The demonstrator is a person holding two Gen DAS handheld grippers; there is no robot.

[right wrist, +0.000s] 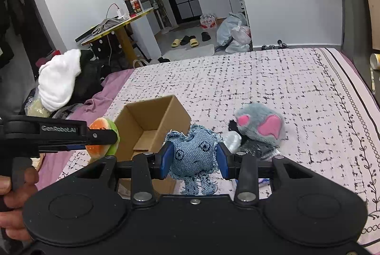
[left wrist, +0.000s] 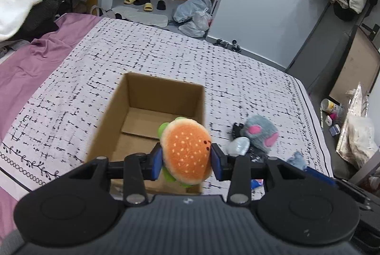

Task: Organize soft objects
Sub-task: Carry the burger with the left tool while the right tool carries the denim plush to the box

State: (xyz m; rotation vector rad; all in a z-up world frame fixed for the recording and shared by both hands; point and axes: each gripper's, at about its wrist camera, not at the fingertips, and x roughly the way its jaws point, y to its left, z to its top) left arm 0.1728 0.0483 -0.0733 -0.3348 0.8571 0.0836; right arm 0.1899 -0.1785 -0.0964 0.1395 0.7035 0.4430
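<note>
Burger toy (left wrist: 186,151), orange bun with green trim, sits clamped between the blue pads of the left claw (left wrist: 187,162), held above the near end of the open cardboard box (left wrist: 152,98) on the bed (left wrist: 237,70). Right claw (right wrist: 193,161) grips a blue denim doll (right wrist: 194,153), raised just right of the box. Behind it a grey plush mouse (right wrist: 260,123) with pink ears lies on the bed.

Even, dimmish indoor light – soft shadows, no glare; fisheye bends the frame edges, slight motion blur at the cardboard box (left wrist: 152,117).
</note>
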